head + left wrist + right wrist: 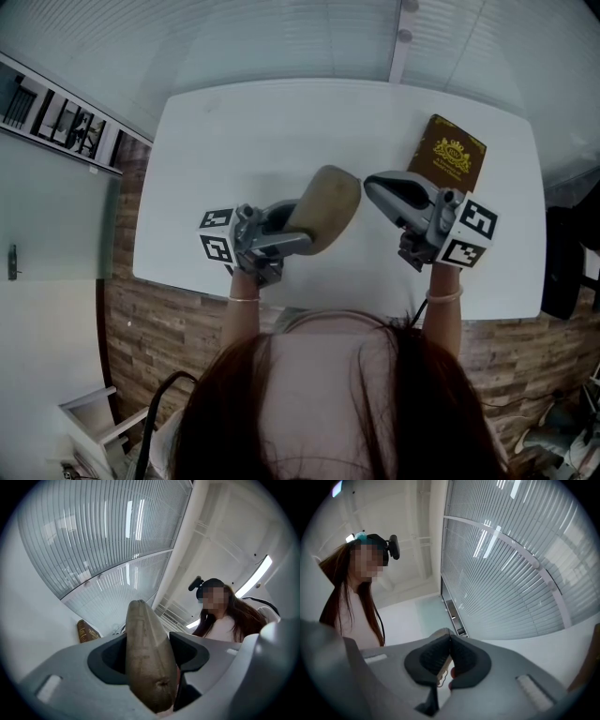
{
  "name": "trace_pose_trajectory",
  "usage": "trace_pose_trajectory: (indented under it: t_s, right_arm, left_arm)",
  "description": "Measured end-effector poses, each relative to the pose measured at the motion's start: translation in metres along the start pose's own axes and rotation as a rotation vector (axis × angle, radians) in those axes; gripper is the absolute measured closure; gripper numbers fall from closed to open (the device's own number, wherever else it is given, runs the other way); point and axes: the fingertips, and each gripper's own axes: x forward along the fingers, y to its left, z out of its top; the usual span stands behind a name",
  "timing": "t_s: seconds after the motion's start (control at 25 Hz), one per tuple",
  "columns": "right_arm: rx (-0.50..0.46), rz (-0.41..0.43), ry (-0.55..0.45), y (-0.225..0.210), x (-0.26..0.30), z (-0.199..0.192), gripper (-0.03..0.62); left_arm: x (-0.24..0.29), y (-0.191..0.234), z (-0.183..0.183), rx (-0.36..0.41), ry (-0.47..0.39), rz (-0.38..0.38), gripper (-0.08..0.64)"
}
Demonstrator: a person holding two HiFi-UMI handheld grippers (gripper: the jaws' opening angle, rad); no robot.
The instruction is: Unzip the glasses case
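Note:
A tan, oval glasses case (330,199) is held up above the white table (272,122), standing on edge. My left gripper (298,229) is shut on its lower end. In the left gripper view the case (146,658) fills the gap between both dark pads and rises past them. My right gripper (373,187) is just right of the case's upper end, tips pointing at it; whether they touch is unclear. In the right gripper view its ribbed pads (461,656) meet at the tips, so the right gripper (449,641) is shut. A small pale metal piece (442,672) shows behind the pads; what it is I cannot tell.
A brown book (452,155) with a gold emblem lies at the table's far right and also shows as the book (87,632) in the left gripper view. A shelf (56,117) runs along the left, and a dark chair (567,262) stands at the right. The person sits at the near edge.

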Motion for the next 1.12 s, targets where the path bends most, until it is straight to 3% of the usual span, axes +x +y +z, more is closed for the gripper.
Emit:
trace_pose_trajectory:
  t_s: [0.64, 1.12]
  right_arm:
    - [-0.002, -0.010, 0.010, 0.002, -0.001, -0.004, 0.589]
    - [0.015, -0.035, -0.013, 0.001, -0.002, -0.003, 0.589]
  left_arm:
    - [-0.004, 0.001, 0.002, -0.047, -0.061, -0.029, 0.282]
    - [-0.004, 0.005, 0.012, -0.105, -0.175, -0.047, 0.281]
